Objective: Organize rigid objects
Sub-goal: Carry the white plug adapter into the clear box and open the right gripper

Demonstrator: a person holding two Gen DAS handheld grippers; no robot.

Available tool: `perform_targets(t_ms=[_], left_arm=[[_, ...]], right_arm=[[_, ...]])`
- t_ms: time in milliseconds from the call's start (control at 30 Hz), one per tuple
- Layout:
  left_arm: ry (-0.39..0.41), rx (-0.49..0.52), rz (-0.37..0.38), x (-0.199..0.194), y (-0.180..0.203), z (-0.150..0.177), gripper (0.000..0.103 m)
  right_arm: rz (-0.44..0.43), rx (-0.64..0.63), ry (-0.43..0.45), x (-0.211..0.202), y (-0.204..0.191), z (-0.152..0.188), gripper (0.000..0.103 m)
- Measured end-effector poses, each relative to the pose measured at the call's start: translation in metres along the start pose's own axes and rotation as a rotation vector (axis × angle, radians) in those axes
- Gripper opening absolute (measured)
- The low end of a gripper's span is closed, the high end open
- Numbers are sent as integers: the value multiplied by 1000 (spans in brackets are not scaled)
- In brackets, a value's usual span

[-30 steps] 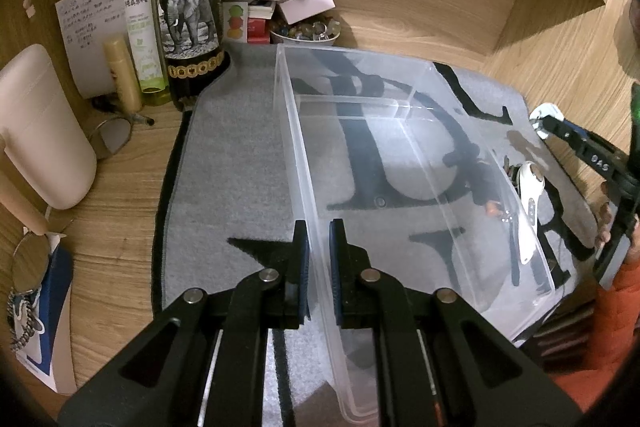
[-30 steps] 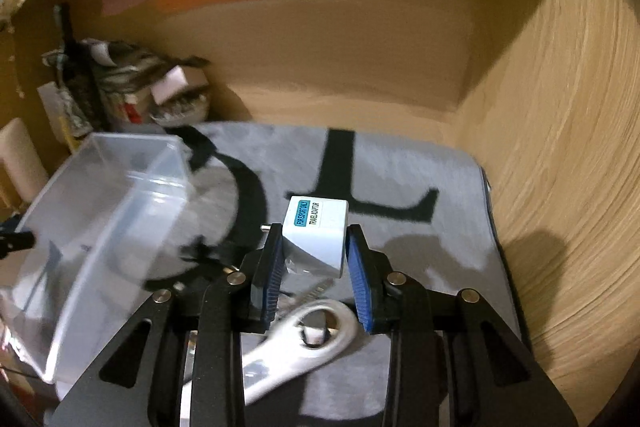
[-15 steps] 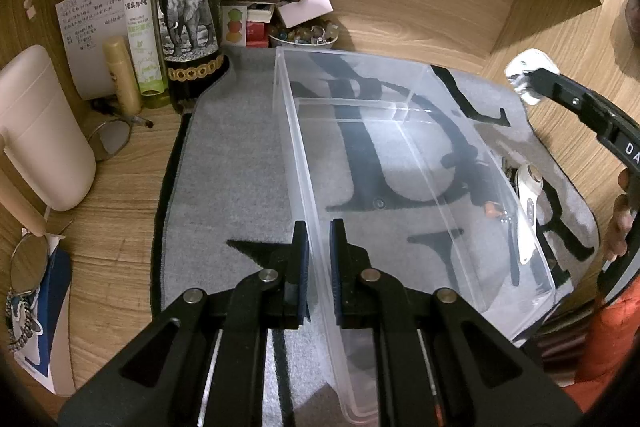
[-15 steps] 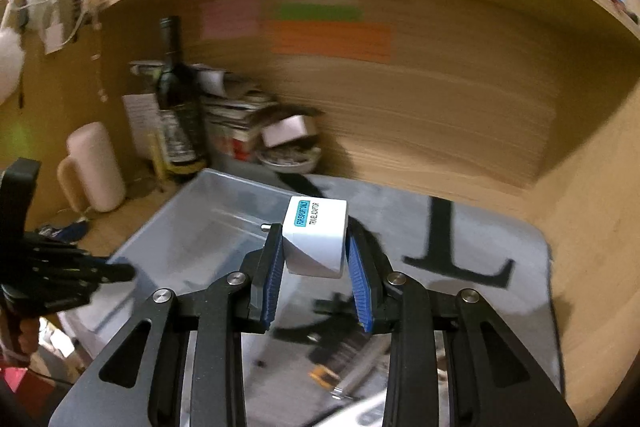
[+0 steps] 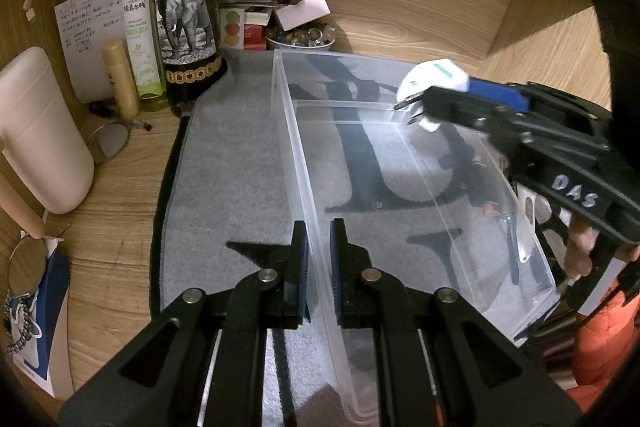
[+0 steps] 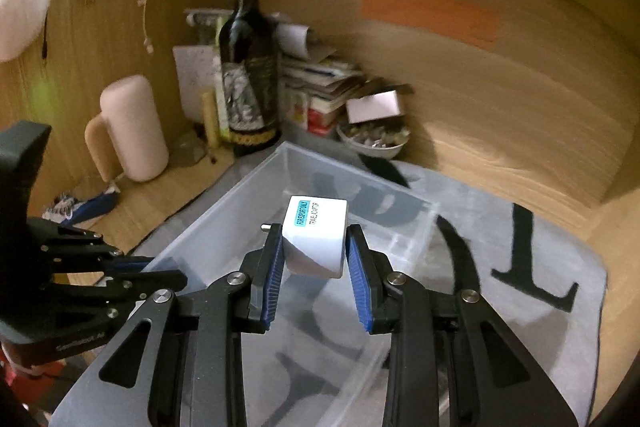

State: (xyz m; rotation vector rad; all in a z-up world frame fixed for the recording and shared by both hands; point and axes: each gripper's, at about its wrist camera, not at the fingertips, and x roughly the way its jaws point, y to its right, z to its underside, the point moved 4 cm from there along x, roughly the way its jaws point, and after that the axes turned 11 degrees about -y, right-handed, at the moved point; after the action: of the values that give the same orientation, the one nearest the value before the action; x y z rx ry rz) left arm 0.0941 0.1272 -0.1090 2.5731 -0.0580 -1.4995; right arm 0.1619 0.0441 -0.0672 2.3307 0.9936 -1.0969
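A clear plastic bin lies on the grey mat, with nothing lying inside it. My left gripper is shut on the bin's near left wall, one pad on each side. My right gripper is shut on a white travel adapter with a blue label, and it hangs above the bin. In the left wrist view the adapter sits over the bin's far right corner, pins pointing down. A silver wrench lies on the mat beyond the bin's right wall.
A dark wine bottle, a green spray bottle, a beige jug, spectacles and a bowl of small items crowd the far left corner. The grey mat carries black letters. Wooden walls close the back and right.
My right gripper has carried the adapter leftward from over the mat and wrench to above the bin, rolling a little. The left gripper has kept its hold on the bin wall.
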Motion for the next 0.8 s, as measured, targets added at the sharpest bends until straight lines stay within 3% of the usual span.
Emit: perform_targets(t_ms=[600,800], left_arm=[[0,2,1,0,0,1,10],[-1,6,-4,1,1,1,10]], right_arm=[[-31,-111,-198,45,-17,-2,28],[-23,-113,-193,43,-17,-2,34]])
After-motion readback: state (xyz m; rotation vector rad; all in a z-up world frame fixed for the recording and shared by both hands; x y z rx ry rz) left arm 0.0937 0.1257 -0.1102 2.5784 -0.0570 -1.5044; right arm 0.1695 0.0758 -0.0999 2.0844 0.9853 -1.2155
